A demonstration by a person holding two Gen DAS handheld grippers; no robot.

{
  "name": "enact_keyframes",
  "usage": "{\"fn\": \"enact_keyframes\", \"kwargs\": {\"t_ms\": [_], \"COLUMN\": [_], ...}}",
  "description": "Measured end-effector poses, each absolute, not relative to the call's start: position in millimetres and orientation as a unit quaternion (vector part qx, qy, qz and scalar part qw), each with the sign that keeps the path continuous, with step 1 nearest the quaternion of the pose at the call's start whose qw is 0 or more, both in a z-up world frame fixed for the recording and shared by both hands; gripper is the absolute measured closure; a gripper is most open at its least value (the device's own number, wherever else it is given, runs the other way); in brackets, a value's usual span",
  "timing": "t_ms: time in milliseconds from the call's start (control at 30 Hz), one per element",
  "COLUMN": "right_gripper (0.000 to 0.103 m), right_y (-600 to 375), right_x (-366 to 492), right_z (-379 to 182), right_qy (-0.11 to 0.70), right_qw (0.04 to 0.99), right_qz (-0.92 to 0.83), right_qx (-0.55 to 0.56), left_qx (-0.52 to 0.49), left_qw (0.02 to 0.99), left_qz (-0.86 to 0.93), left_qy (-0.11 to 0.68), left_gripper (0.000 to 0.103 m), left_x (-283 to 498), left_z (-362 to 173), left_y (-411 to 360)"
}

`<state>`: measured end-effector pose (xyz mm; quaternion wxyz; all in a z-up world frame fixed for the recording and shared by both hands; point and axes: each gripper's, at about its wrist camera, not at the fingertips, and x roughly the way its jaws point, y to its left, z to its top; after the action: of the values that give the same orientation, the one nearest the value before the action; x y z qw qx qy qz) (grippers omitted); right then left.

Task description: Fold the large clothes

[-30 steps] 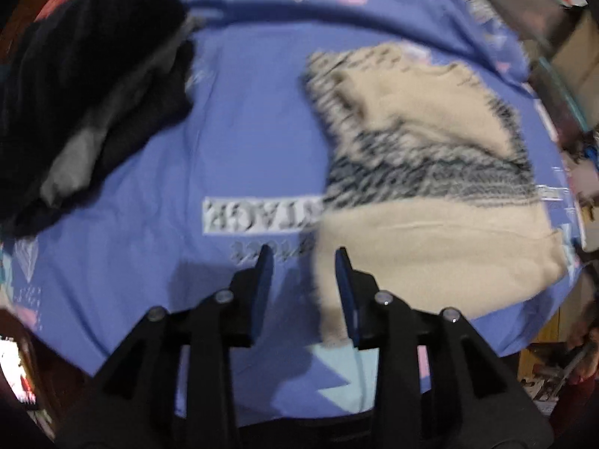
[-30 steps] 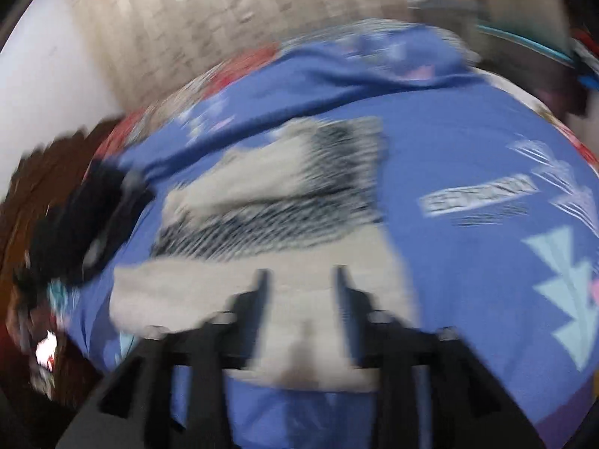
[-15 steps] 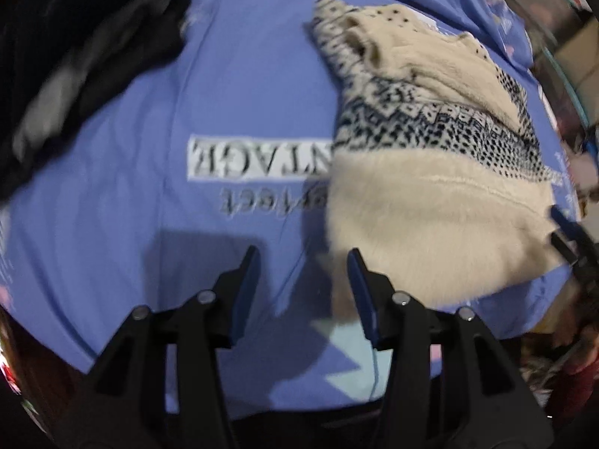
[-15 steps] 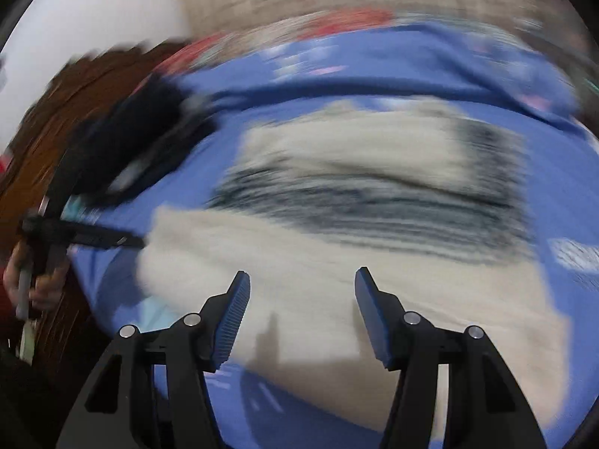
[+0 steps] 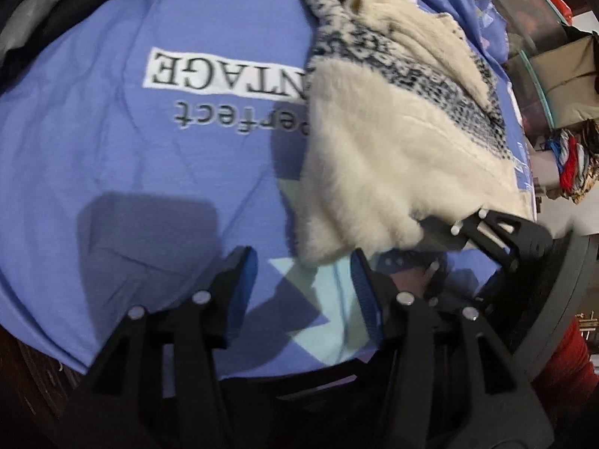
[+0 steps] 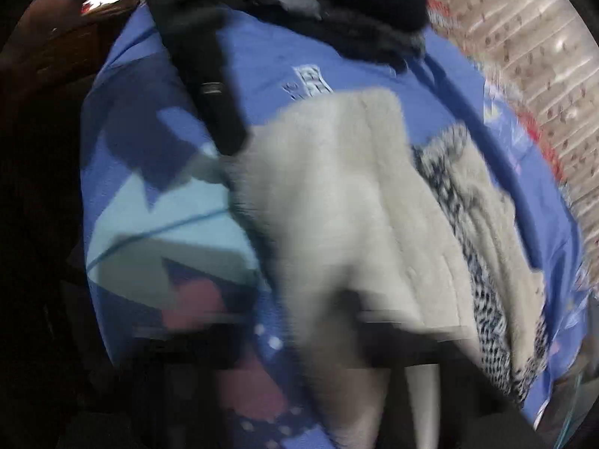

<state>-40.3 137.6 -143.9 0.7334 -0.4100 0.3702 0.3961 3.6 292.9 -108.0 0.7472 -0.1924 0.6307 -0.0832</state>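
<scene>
Left wrist view: sweater (image 5: 393,142) spread on the blue sheet (image 5: 112,157) of a bed, filling the right half of the frame, long axis running from the patterned collar end at upper centre down to the plain cream hem at lower right. Left gripper (image 5: 303,280) at bottom centre, jaws apart with nothing between them but sheet; near hem corner just above and a little right of the gap, close to the right-hand pad, not yet inside it. Right gripper (image 5: 441,232) entering from the right edge, tips buried in the cream pile at the hem's far corner, so already on the cloth while the left one is only beside it. Dark clothes (image 5: 41,3) heaped at upper left, well apart from the sweater. Right wrist view, heavily blurred: sweater (image 6: 355,224) down the middle of the frame, hem toward the bottom, patterned band (image 6: 483,284) along its right side. Own jaws smeared at lower centre, read as closed on the hem, cream pile bunched right at them. Left gripper (image 6: 228,146) slanting down from the top left, tip at the sweater's upper-left edge. Judged from this: next move a short advance of the left jaws up and right onto the near corner, then both corners lifted along the long axis toward the collar.
</scene>
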Motion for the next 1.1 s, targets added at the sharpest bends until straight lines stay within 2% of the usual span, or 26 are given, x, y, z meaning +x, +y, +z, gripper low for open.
{"fn": "enact_keyframes", "kwargs": {"t_ms": [100, 167, 267, 367, 467, 500, 533, 567, 600, 733, 867, 933, 1000, 1100], "right_gripper": [0.074, 0.074, 0.074, 0.074, 0.073, 0.071, 0.069, 0.068, 0.065, 0.045, 0.044, 0.044, 0.044, 0.044], "right_y": [116, 109, 95, 81, 81, 83, 84, 83, 81, 75, 80, 79, 66, 44], "right_x": [-45, -47, -44, -26, -20, -20, -21, -22, -22, -29, -13, 7, 22, 21], "right_z": [-115, -121, -143, -140, -138, -137, -135, -130, -121, -88, -79, -105, -155, -141], "right_qy": [0.395, 0.422, 0.464, 0.488, 0.486, 0.488, 0.487, 0.484, 0.479, 0.452, 0.437, 0.471, 0.526, 0.519], "right_qw": [0.722, 0.713, 0.706, 0.727, 0.736, 0.736, 0.737, 0.739, 0.742, 0.765, 0.785, 0.790, 0.784, 0.786], "right_qz": [0.444, 0.445, 0.429, 0.427, 0.423, 0.422, 0.423, 0.426, 0.432, 0.441, 0.432, 0.385, 0.319, 0.336], "right_qx": [-0.354, -0.341, -0.319, -0.226, -0.206, -0.206, -0.203, -0.196, -0.181, -0.124, -0.079, -0.074, -0.089, -0.002], "left_qx": [-0.203, -0.206, -0.208, -0.214, -0.224, -0.226, -0.225, -0.225, -0.224, -0.176, -0.172, -0.168, -0.171, -0.169], "left_qw": [0.746, 0.741, 0.734, 0.721, 0.716, 0.722, 0.724, 0.723, 0.723, 0.744, 0.752, 0.747, 0.738, 0.736], "left_qz": [-0.114, -0.125, -0.126, -0.135, -0.131, -0.124, -0.118, -0.121, -0.123, -0.101, -0.089, -0.082, -0.085, -0.086], "left_qy": [0.624, 0.627, 0.634, 0.645, 0.648, 0.642, 0.641, 0.642, 0.642, 0.636, 0.630, 0.638, 0.648, 0.650], "left_gripper": [0.053, 0.052, 0.043, 0.041, 0.041, 0.047, 0.058, 0.088, 0.091, 0.093, 0.096, 0.096, 0.095, 0.095], "left_x": [4, 7, 12, 17, 26, 29, 31, 31, 30, 14, 3, 3, 5, 7], "left_z": [-105, -109, -118, -131, -137, -136, -135, -135, -134, -120, -111, -119, -131, -132], "left_y": [284, 280, 275, 269, 266, 266, 264, 264, 265, 275, 290, 293, 293, 290]}}
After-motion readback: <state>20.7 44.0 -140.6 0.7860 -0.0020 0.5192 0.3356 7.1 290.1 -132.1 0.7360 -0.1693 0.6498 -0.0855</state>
